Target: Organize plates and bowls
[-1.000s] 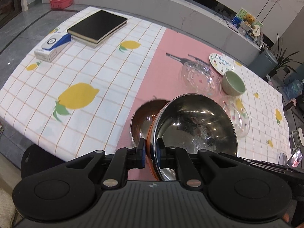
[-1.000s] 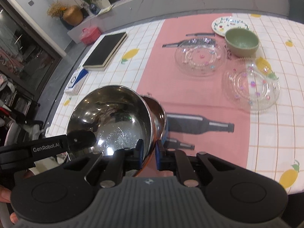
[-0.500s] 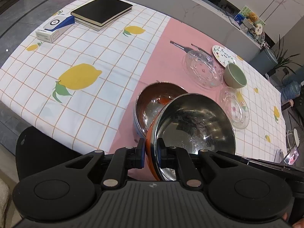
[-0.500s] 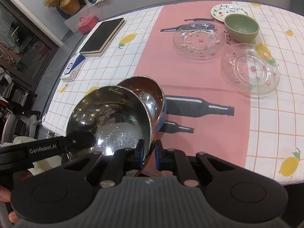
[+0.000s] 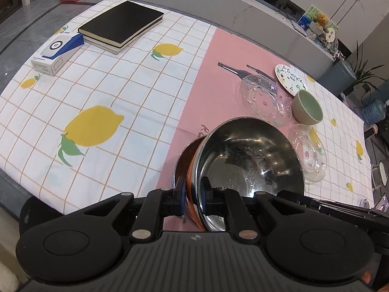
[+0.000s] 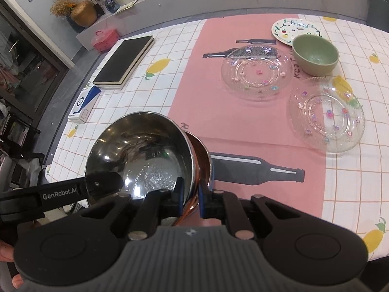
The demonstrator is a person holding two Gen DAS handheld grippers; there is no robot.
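Observation:
Both grippers hold one steel bowl with an orange outside [image 5: 250, 160], also in the right wrist view [image 6: 141, 155]. My left gripper [image 5: 193, 194] is shut on its left rim; my right gripper [image 6: 189, 196] is shut on its right rim. The bowl is tilted just over a second steel bowl [image 5: 184, 155] on the pink cloth, whose rim shows in the right wrist view [image 6: 204, 155]. Farther off lie two clear glass plates [image 6: 256, 73] [image 6: 327, 119], a green bowl [image 6: 314, 54] and a painted white plate [image 6: 295, 30].
A black book [image 5: 121, 25] and a blue-white box [image 5: 57, 52] lie at the table's far left. The near table edge runs just below the bowls. A grey counter [image 5: 243, 7] stands behind the table.
The held bowl has moved down and forward over the second bowl, covering most of it. Both grippers stay shut on its rim.

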